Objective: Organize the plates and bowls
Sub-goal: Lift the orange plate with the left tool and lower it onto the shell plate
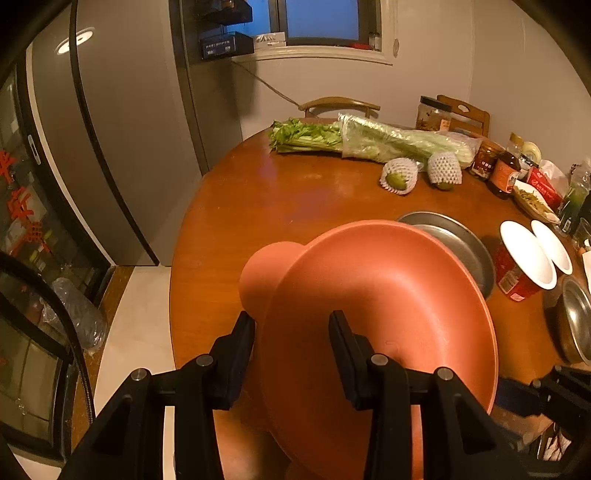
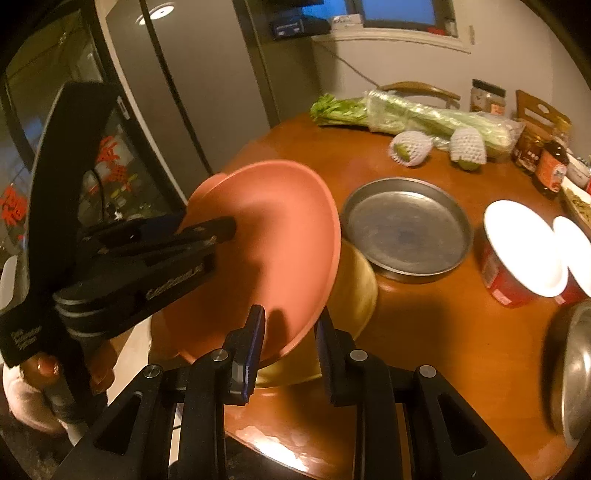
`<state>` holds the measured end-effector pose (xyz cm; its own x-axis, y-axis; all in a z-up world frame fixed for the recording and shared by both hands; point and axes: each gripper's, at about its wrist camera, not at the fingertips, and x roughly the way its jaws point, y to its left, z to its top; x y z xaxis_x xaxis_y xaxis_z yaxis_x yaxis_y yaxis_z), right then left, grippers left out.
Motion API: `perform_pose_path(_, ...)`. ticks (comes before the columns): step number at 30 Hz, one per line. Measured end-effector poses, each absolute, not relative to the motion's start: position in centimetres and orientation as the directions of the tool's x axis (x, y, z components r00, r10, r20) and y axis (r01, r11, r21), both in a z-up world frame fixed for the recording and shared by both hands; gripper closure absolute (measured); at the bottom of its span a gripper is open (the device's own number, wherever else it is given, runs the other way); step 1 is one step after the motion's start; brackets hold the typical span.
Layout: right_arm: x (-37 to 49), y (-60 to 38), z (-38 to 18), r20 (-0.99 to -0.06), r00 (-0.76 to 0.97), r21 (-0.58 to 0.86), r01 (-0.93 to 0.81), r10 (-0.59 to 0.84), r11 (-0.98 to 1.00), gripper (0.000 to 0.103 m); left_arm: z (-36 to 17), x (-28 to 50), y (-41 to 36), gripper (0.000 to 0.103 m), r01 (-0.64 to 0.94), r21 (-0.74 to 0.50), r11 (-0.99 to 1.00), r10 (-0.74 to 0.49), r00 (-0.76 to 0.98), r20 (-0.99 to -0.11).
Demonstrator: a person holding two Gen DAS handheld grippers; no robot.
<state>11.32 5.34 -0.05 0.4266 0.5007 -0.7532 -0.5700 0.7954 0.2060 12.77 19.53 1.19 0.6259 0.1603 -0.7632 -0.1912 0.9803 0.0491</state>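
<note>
Both grippers — left (image 1: 291, 358) and right (image 2: 290, 347) — are clamped on the pink bowl's (image 2: 273, 236) rim, holding it tilted above the table (image 2: 461, 332), just beside the steel plate (image 2: 406, 229). Carrying step; next, likely level it and set it down — steadily.

I am in a home kitchen with a dining corner. Ahead of my gripper (image 1: 291, 354) a round wooden bench (image 1: 295, 192) carries celery (image 1: 306, 136), net-wrapped fruit (image 1: 399, 177), sauce bottles (image 1: 504, 177) and jars (image 1: 434, 114) at its far right. Wooden chairs (image 1: 340, 103) stand beyond it under a window (image 1: 321, 22). Left of my gripper rises a tall grey fridge (image 1: 122, 129), and nearer still a glass-fronted cabinet (image 1: 26, 206) with red paper cuttings.
</note>
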Motion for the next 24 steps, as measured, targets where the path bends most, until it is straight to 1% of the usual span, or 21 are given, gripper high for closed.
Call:
perform_pose_path(6,11.4,5.9,-0.9,-0.767,0.390,0.229,-0.575,0.509,0.786,0.075,0.3,13.5,19.5,0.061,-0.183,0.067,0.981,0.166,0.606,-0.778)
perform_pose_path(7,11.4,5.9,-0.8,-0.770,0.358,0.253,-0.587,0.527,0.769,0.075,0.2,13.7,19.4,0.061,-0.184,0.069,0.981,0.168,0.604,-0.779)
perform_pose_path(9,11.2,5.9,-0.9,-0.769,0.350,0.265,-0.587,0.535,0.765,0.075,0.0,14.0,19.3,0.061,-0.179,0.081,0.980,0.174,0.600,-0.781)
perform_pose_path(19,9.9,5.9,-0.8,-0.771,0.331,0.268,-0.607,0.545,0.748,0.074,-0.2,14.3,18.6,0.061,-0.152,0.105,0.983,0.176,0.600,-0.780)
perform_pose_path(24,9.0,6.1,-0.4,-0.762,0.350,0.231,-0.638,0.544,0.735,0.072,-0.2,14.3,18.4,0.061,-0.142,0.103,0.985,0.168,0.603,-0.780)
